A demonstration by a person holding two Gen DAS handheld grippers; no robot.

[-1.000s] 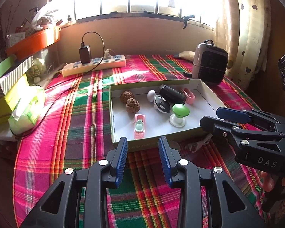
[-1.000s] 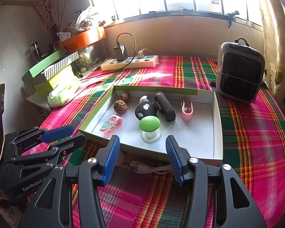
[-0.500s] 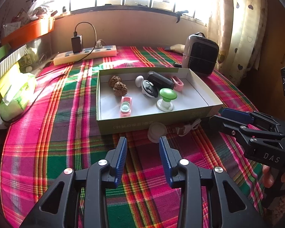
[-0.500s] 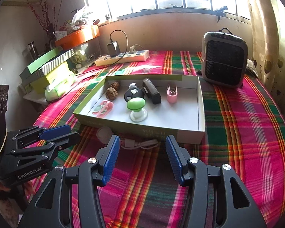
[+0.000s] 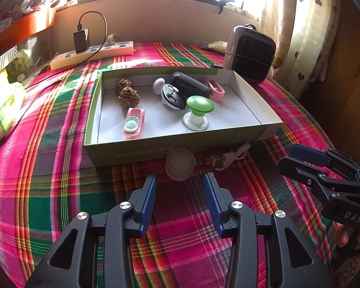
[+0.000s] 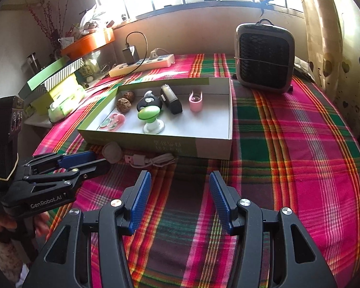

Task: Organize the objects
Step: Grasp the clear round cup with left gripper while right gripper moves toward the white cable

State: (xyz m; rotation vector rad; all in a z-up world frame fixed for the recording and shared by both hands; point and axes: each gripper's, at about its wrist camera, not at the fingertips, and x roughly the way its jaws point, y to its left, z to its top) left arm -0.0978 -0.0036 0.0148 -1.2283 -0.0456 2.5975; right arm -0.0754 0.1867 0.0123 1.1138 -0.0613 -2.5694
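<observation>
A shallow green-sided box [image 5: 170,152] [image 6: 211,147] sits on the plaid cloth. In it lie two walnuts [image 5: 126,92], a pink case [image 5: 133,124], a green-capped knob [image 5: 199,112] [image 6: 150,117], a black-and-white gadget [image 5: 171,96], a black block [image 5: 189,85] and a pink clip [image 5: 216,91] [image 6: 195,102]. Outside its front wall rest a translucent round lid [image 5: 180,164] [image 6: 112,151] and a coiled USB cable [image 5: 228,158] [image 6: 151,159]. My left gripper [image 5: 179,184] hovers just short of the lid, jaws opening, nothing between them. My right gripper [image 6: 180,180] is open near the cable.
A grey heater [image 5: 249,52] [image 6: 264,57] stands behind the box on the right. A power strip [image 5: 91,55] [image 6: 141,66] with a charger lies at the back left. Boxes and tissue packs [image 6: 59,93] pile up at the left edge; a curtain [image 5: 300,24] hangs right.
Both grippers have pulled back from the box and dropped lower. The lid and cable now show in front of the box. The left jaws stand wider than before.
</observation>
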